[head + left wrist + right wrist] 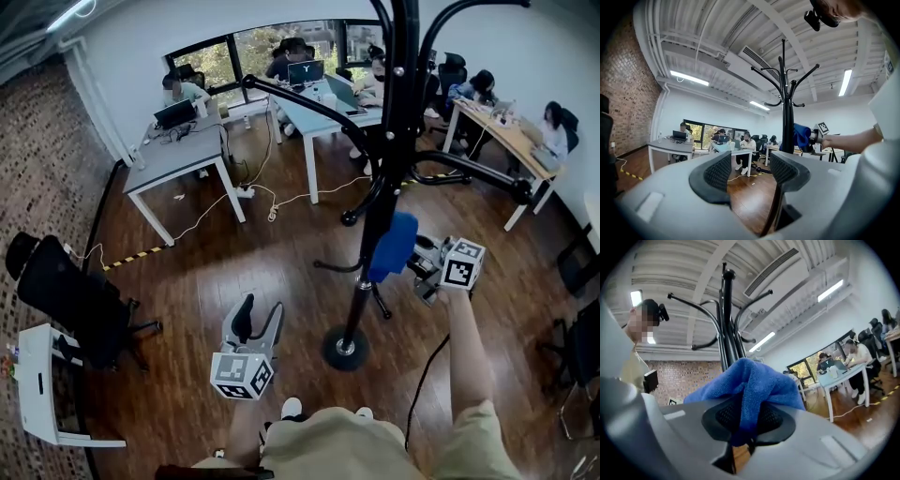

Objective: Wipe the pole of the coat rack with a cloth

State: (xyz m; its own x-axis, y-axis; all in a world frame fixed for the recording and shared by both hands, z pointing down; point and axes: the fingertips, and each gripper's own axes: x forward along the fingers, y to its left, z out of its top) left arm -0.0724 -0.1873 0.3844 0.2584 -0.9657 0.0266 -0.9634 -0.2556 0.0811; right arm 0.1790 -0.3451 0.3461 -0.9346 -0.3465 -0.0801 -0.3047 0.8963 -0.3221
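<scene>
The black coat rack pole (377, 220) rises from a round base (345, 349) on the wood floor in front of me. My right gripper (415, 260) is shut on a blue cloth (394, 246), which rests against the pole's right side at mid height. In the right gripper view the cloth (751, 383) bulges out between the shut jaws, with the pole (727, 324) just behind it. My left gripper (258, 319) hangs open and empty, left of the base and apart from the pole. The left gripper view shows the pole (788, 117) and cloth (801, 134) ahead to the right.
The rack's curved hooks (300, 98) stick out at head height. A black office chair (66, 291) and a white cart (42, 384) stand at left. Desks (178, 159) with seated people fill the back. Cables (272, 202) run across the floor.
</scene>
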